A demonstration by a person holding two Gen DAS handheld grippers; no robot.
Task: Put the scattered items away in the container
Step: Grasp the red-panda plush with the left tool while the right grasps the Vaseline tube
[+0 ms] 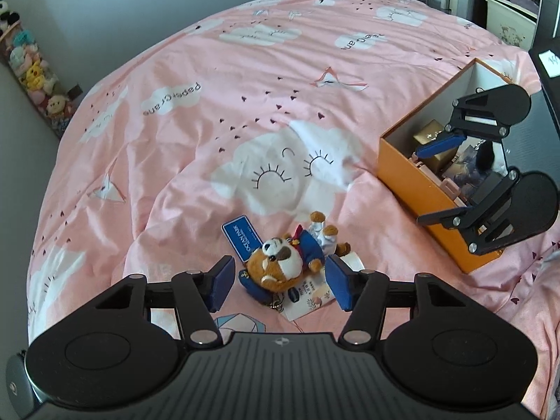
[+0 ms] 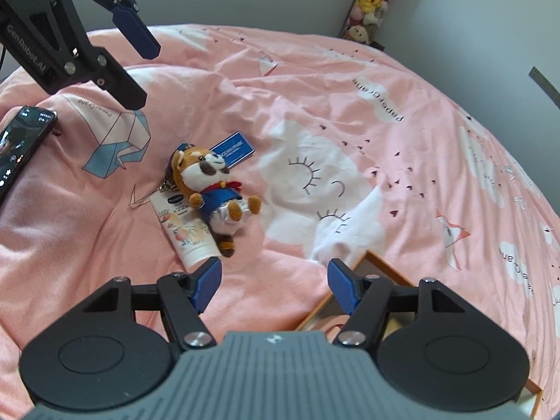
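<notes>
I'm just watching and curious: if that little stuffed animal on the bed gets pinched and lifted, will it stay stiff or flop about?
The stuffed animal looks plush, so it would probably squash between the pads and its limbs dangle. It seems light for its size. The metal keyring at its head may swing, and it lies partly on a tube, which might shift.

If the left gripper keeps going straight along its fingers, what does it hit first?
Most likely the plush toy: it lies right between the open left gripper fingers, on top of a tube. How much gap is left is unclear.
</notes>
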